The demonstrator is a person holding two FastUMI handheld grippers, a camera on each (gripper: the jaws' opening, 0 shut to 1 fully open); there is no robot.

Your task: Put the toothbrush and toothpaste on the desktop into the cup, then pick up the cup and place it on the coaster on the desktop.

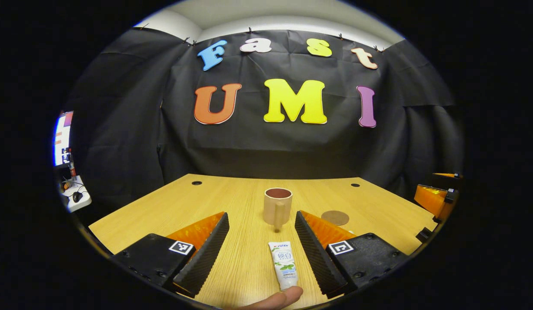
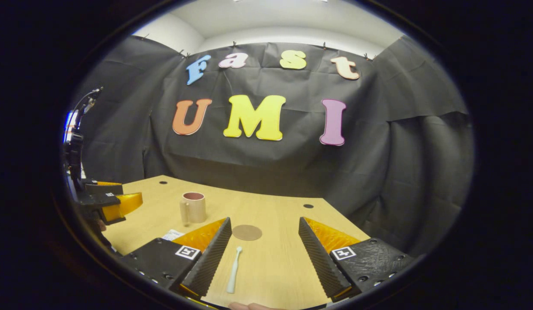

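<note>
In the left gripper view, the left gripper (image 1: 262, 254) hangs above the wood-grain desktop (image 1: 232, 202), its ribbed wedge fingers spread wide with nothing between them but the flat white toothpaste tube (image 1: 284, 263) lying on the wood. Beyond it stands the beige cylindrical cup (image 1: 277, 206), handle facing the camera, interior dark. Right of the cup lies the round brown coaster (image 1: 335, 218).

In the right gripper view, the right gripper (image 2: 265, 254) is likewise wide open over the slim white toothbrush (image 2: 233, 269).
</note>
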